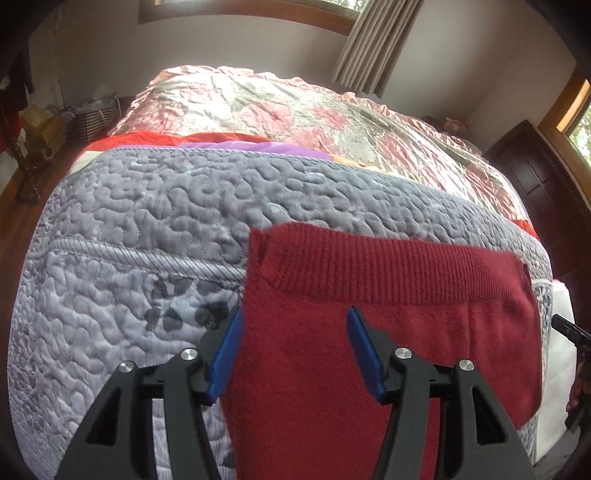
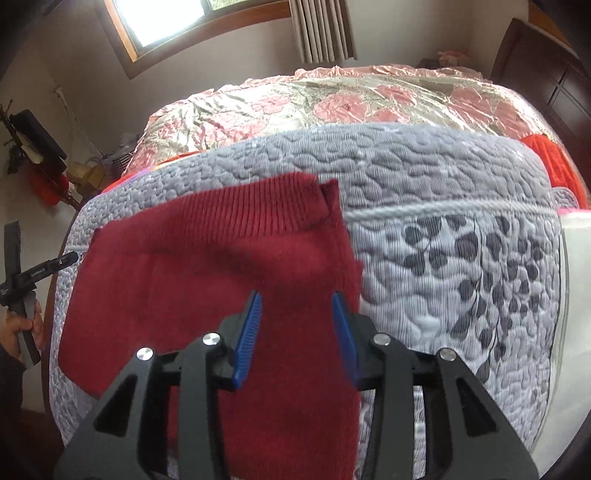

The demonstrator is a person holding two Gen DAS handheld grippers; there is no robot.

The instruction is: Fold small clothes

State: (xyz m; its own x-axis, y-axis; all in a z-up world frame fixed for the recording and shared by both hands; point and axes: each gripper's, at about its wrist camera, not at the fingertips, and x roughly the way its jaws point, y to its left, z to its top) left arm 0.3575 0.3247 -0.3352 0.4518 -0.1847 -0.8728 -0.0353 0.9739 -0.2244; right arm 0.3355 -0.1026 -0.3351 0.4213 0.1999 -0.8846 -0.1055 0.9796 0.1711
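The red knit garment runs off the bottom edge, its lower end unseen.

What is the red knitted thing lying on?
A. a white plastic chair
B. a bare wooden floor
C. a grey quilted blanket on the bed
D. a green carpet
C: the red knitted garment lies spread flat on the grey quilted blanket that covers the near end of the bed, in both wrist views.

Bright wood-framed window with grey curtains, pale walls, a bed under a floral quilt
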